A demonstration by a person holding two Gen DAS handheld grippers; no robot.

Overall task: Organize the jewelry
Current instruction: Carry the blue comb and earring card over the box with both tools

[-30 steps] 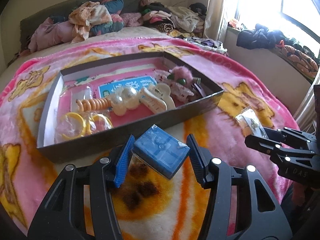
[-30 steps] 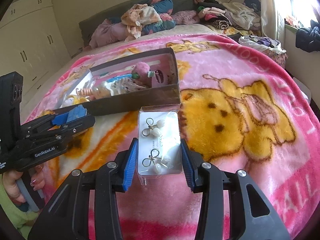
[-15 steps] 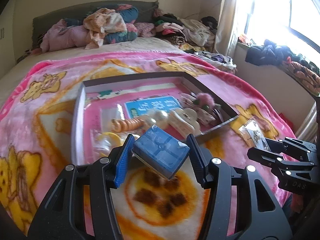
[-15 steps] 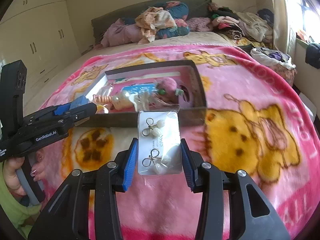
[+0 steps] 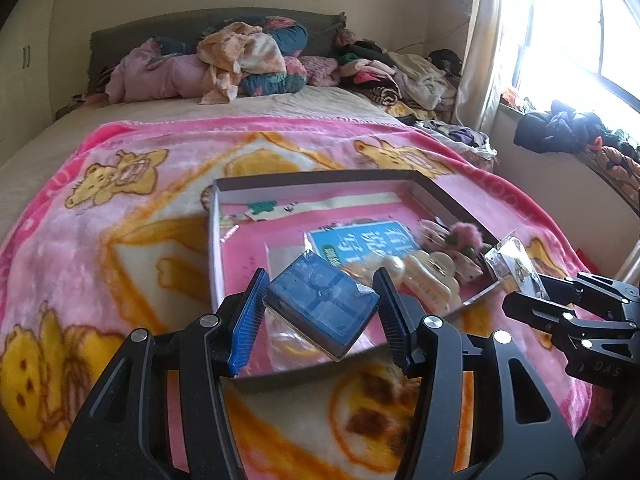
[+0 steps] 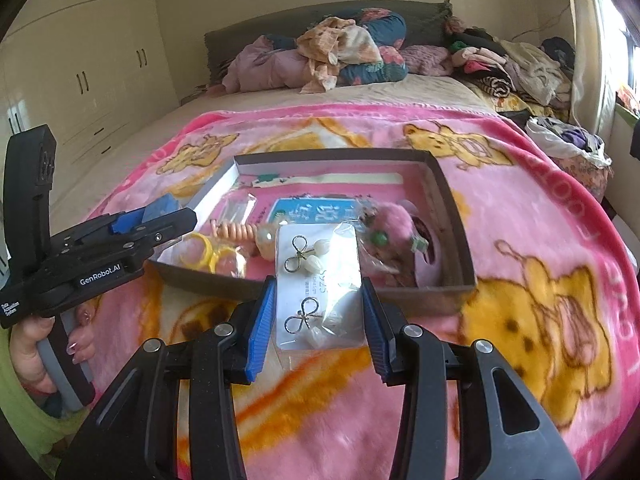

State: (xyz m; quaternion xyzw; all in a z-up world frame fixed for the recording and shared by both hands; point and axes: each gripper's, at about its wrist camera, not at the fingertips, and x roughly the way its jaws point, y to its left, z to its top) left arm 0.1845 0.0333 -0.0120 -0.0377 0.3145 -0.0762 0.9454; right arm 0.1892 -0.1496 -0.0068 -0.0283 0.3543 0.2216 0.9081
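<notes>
My left gripper (image 5: pixel 320 316) is shut on a blue jewelry box (image 5: pixel 322 306) and holds it over the near left part of the open cardboard tray (image 5: pixel 212 240). My right gripper (image 6: pixel 320 328) is shut on a bagged earring card (image 6: pixel 320 276) with two bow-and-pearl earrings, held above the tray's near wall (image 6: pixel 424 300). The tray holds yellow rings (image 6: pixel 200 254), an orange coil tie (image 6: pixel 236 232), a cream claw clip (image 5: pixel 432 276), a pink pompom piece (image 6: pixel 394 220) and a blue card (image 5: pixel 360 240). The left gripper also shows in the right wrist view (image 6: pixel 160 220).
The tray lies on a pink cartoon blanket (image 6: pixel 540 240) on a bed. Piled clothes (image 5: pixel 248 60) fill the bed's head. A window sill with clothes (image 5: pixel 568 132) is to the right. White wardrobes (image 6: pixel 80 60) stand to the left.
Both grippers have moved forward and up toward the tray with their loads; the blue box now hangs over the tray's inside and the earring card over its near wall.
</notes>
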